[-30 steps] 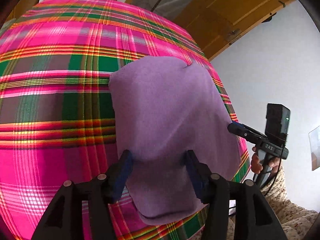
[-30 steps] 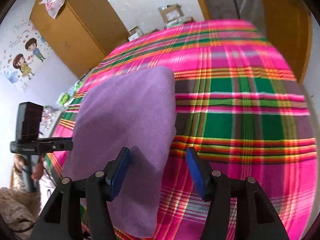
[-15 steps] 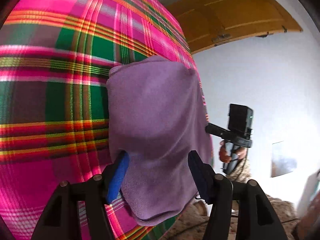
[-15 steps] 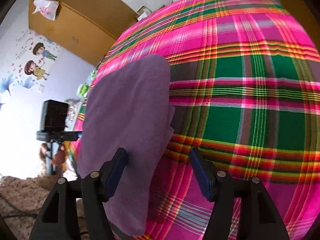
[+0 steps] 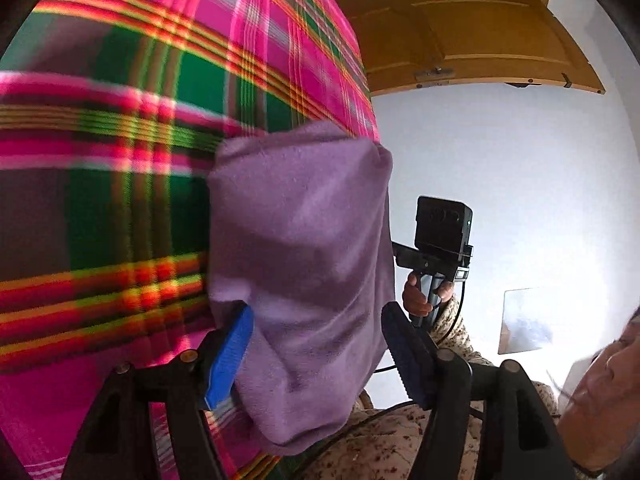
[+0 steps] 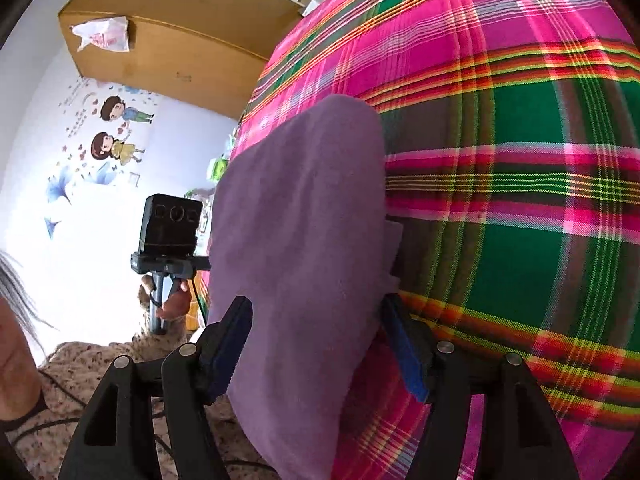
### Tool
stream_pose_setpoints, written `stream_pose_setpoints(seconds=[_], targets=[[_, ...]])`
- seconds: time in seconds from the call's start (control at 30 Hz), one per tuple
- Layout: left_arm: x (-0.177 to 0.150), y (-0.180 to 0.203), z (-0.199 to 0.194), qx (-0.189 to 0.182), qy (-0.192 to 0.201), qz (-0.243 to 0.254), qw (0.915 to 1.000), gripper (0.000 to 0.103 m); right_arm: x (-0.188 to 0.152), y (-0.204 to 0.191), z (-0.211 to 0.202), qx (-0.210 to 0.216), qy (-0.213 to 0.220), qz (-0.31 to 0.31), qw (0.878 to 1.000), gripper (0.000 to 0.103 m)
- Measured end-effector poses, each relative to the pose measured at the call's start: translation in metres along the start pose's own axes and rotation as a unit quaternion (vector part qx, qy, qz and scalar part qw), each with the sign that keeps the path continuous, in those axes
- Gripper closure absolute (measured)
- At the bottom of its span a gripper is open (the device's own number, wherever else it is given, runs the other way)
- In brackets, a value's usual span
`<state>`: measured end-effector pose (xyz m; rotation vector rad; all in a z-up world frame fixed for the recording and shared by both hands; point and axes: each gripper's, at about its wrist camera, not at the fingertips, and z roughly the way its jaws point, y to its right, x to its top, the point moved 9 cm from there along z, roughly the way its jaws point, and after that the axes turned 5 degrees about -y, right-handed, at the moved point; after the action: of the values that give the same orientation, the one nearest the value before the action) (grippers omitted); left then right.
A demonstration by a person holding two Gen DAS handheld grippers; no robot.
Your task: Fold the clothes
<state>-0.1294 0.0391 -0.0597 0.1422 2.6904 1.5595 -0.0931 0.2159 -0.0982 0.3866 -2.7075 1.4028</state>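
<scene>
A folded purple cloth (image 5: 304, 248) lies at the near edge of the pink and green plaid bed cover (image 5: 120, 160), and its near end hangs over that edge. My left gripper (image 5: 320, 354) is open, its blue pads (image 5: 228, 356) on either side of the cloth's near left part. My right gripper (image 6: 320, 350) is open too, astride the near right part of the same cloth (image 6: 300, 240). The cloth passes between both pairs of fingers; neither is closed on it. Each gripper shows in the other's view, beyond the cloth's side edge.
The plaid cover (image 6: 500, 160) spreads far beyond the cloth. A wooden door (image 5: 460, 28) stands behind the bed. A wooden cabinet (image 6: 168, 52) and wall stickers (image 6: 112, 136) are on the other side. The person's patterned sleeve (image 5: 380, 448) is just below the cloth.
Both grippers have tilted outward and moved closer to the cloth's near end, so the cloth now sits deeper between the fingers. The jaws stay open. The cloth has not visibly shifted.
</scene>
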Motion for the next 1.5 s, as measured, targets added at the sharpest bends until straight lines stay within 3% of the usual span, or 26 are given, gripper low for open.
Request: stream_pose_setpoints(seconds=[0.27,0.37,0.47,0.6,0.73,0.93,0.97,1.03,1.23,1.5], targets=[[0.007,-0.012,-0.007,0.069,0.013,0.010,0.9975,0.036,-0.005,0.003,-0.002,-0.001,0.000,-0.002,1.000,0.034],[0.007,-0.009,0.000,0.064,0.005,0.013,0.9978,0.036,-0.004,0.005,-0.005,-0.002,0.002,-0.003,1.000,0.034],[0.010,0.000,0.011,0.044,0.000,0.015,0.9989,0.025,-0.003,0.004,-0.003,-0.003,0.003,-0.004,1.000,0.034],[0.014,0.008,0.026,0.021,-0.008,0.009,0.9997,0.025,-0.001,0.002,0.001,-0.005,0.002,-0.006,1.000,0.033],[0.014,0.013,0.035,0.032,-0.013,0.019,0.9992,0.026,0.002,0.000,0.004,-0.007,-0.002,-0.011,1.000,0.033],[0.015,-0.004,0.030,0.020,-0.007,-0.025,0.9995,0.054,0.004,-0.001,0.006,-0.013,0.000,-0.011,1.000,0.035],[0.015,-0.004,0.030,0.018,-0.005,-0.026,0.9995,0.054,0.004,0.000,0.007,-0.021,0.000,-0.012,1.000,0.038],[0.015,-0.004,0.030,0.018,-0.003,-0.022,0.9996,0.055,0.004,0.003,0.007,-0.037,0.001,-0.011,0.999,0.058],[0.017,-0.001,0.034,0.036,0.001,-0.007,0.9993,0.064,0.004,0.009,0.006,-0.060,0.015,-0.011,0.998,0.069],[0.022,0.005,0.040,0.038,0.017,-0.008,0.9991,0.069,0.003,0.002,0.009,-0.116,0.023,-0.043,0.992,0.075]])
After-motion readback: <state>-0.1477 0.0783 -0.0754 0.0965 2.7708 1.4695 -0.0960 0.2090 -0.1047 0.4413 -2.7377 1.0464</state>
